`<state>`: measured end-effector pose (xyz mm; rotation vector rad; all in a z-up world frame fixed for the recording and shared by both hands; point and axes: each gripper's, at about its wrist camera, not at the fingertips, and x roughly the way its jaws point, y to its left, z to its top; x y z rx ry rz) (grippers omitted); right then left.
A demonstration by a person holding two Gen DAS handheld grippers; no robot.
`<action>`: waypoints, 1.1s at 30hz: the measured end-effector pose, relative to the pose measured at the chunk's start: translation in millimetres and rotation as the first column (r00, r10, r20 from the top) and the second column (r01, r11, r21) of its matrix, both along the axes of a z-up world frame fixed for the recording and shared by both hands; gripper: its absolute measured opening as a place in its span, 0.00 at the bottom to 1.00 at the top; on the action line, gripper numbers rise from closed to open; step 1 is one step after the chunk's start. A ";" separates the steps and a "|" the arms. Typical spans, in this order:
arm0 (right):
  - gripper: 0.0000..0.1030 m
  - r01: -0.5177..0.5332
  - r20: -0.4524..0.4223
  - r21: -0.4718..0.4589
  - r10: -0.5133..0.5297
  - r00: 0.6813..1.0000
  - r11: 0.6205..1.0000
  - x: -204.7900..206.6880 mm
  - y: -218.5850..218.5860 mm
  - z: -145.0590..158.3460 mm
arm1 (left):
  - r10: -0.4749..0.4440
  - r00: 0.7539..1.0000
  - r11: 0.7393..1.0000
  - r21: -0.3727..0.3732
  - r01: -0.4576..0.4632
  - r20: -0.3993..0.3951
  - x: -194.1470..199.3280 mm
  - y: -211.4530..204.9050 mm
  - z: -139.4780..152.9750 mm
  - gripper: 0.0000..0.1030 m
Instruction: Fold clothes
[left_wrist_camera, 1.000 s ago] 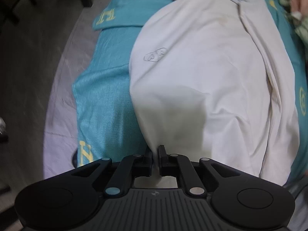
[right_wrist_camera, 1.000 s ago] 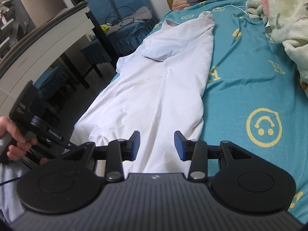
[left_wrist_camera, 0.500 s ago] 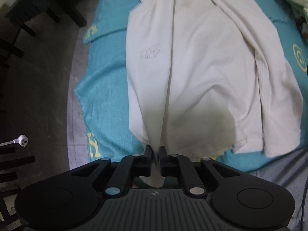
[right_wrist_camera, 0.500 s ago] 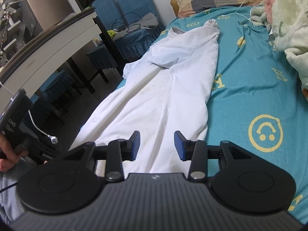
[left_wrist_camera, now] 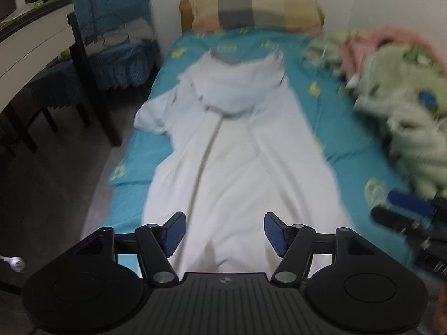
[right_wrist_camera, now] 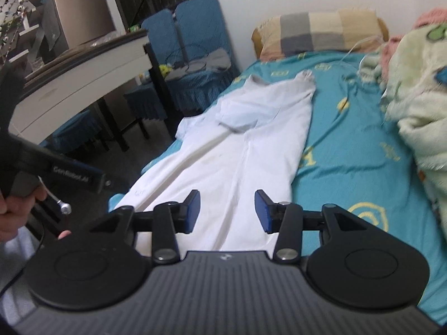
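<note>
A long white shirt [left_wrist_camera: 237, 167] lies flat along the left side of a teal bed sheet [left_wrist_camera: 349, 139], with its collar toward the pillow and a sleeve folded across the chest. My left gripper [left_wrist_camera: 223, 229] hovers above the shirt's near hem. Its jaws are opening and nothing is between the blue pads. In the right wrist view the shirt [right_wrist_camera: 237, 153] stretches away from my right gripper [right_wrist_camera: 226, 209], which also hangs over the near hem. Its jaws are opening too, with nothing between them. A hand [right_wrist_camera: 16, 209] holds the left tool at that view's left edge.
A checked pillow [left_wrist_camera: 251, 8] sits at the bed's head. A green and pink fleece blanket [left_wrist_camera: 405, 106] is heaped on the right side of the bed. Blue covered chairs [right_wrist_camera: 190, 42] and a white-edged table [right_wrist_camera: 78, 69] stand left of the bed, across a strip of grey floor.
My left gripper let go of the shirt's hem, opened wide, rose and tipped up, so the whole bed now shows. The right gripper rose slightly and its jaws widened a little.
</note>
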<state>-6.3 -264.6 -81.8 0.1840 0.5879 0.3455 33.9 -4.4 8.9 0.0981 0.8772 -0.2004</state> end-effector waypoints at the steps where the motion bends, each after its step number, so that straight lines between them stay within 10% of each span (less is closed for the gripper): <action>1: 0.47 0.012 0.009 -0.001 -0.012 1.000 1.000 -0.5 -1.6 0.6 | 0.004 0.999 0.999 -0.033 -0.002 0.034 -1.8 -1.8 -3.1 0.70; 9: 0.50 0.084 0.058 -0.017 -0.083 0.995 0.996 -1.8 -7.0 4.1 | 0.008 0.971 1.000 -0.005 -0.008 0.237 -19.4 -6.9 -32.8 0.90; 13: 0.76 0.107 0.073 -0.012 -0.106 0.992 0.994 -1.4 -7.5 4.8 | 0.020 0.967 0.999 -0.051 -0.007 0.256 -25.8 -0.2 -33.7 0.98; 21: 0.76 0.167 0.029 0.020 -0.168 0.985 0.986 12.0 -12.6 4.9 | 0.088 0.952 0.995 -0.072 -0.070 0.293 -29.1 24.4 -12.8 0.99; 33: 0.76 -0.051 0.010 -0.047 0.051 0.999 0.998 168.6 105.9 17.9 | 0.266 0.854 0.964 -0.122 -0.236 0.447 -26.5 102.5 17.4 1.00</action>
